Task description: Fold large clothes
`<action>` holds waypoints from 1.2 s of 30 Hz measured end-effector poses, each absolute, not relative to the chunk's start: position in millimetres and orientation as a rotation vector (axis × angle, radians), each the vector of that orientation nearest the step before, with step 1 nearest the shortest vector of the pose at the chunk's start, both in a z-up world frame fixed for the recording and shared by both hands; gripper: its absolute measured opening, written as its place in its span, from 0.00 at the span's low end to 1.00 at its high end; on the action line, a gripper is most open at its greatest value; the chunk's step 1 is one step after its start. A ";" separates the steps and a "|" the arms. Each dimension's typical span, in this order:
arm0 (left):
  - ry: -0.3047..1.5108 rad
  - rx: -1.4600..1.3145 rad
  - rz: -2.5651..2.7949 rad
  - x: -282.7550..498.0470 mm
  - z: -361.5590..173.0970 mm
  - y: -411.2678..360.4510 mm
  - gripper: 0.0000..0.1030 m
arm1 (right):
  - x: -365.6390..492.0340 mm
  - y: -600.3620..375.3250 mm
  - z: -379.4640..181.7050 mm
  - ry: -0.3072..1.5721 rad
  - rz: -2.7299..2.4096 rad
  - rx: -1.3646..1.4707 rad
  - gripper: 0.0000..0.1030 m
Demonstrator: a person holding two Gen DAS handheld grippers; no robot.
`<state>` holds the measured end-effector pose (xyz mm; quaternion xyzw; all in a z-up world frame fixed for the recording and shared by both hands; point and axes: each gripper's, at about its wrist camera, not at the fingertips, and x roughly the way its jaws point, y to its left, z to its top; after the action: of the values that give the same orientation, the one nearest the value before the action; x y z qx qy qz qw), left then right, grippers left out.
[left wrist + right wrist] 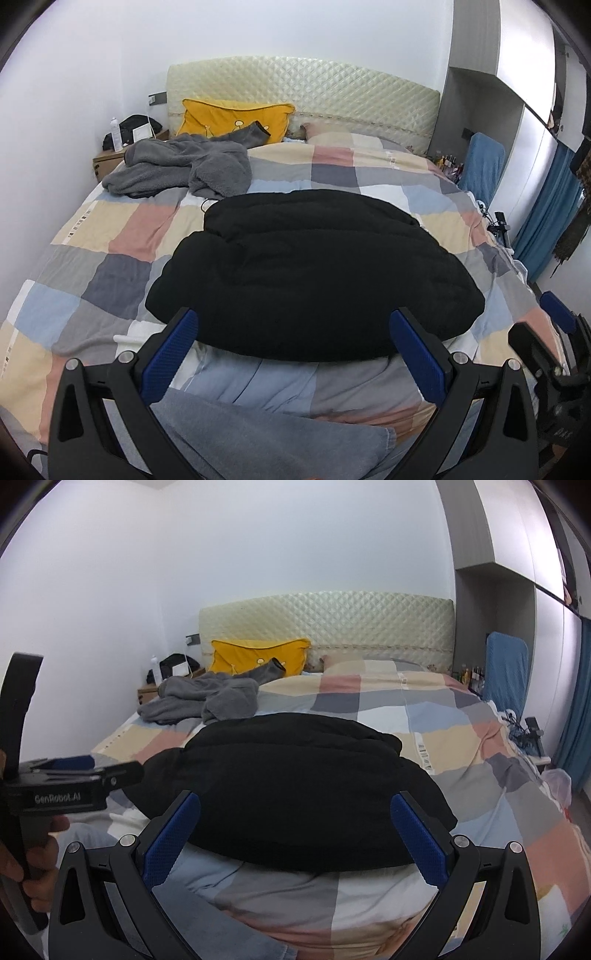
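A large black padded garment point(310, 273) lies folded into a broad bundle on the checked bedspread point(110, 236), near the foot of the bed. It also shows in the right wrist view point(295, 794). My left gripper point(293, 328) is open and empty, its blue pads either side of the garment's near edge. My right gripper point(295, 812) is open and empty too, held just short of the same edge. The left gripper also shows from the side in the right wrist view point(74, 771).
A grey fleece garment point(184, 166) lies crumpled at the bed's far left, by a yellow pillow point(236, 118) and quilted headboard point(314, 88). A bedside table point(110, 155) with items stands left. A blue chair point(484, 166), wardrobe and blue curtain point(546, 221) stand right.
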<state>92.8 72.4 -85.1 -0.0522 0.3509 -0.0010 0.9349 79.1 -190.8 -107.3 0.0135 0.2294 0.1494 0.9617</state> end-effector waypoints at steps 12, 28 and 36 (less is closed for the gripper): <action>0.739 -0.127 0.016 91.6 -94.2 69.2 1.00 | 86.2 -199.7 -114.2 0.500 0.318 0.062 1.00; 0.730 -0.102 0.020 88.5 -89.9 65.2 1.00 | 90.8 -208.3 -122.4 0.526 0.266 0.070 1.00; 0.728 -0.081 0.022 85.1 -88.7 61.8 1.00 | 88.9 -209.6 -120.2 0.520 0.273 0.069 1.00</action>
<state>85.1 61.8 -88.7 -0.0394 0.3558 0.0109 0.9337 88.9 -209.6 -120.2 0.0341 0.2564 0.1343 0.9566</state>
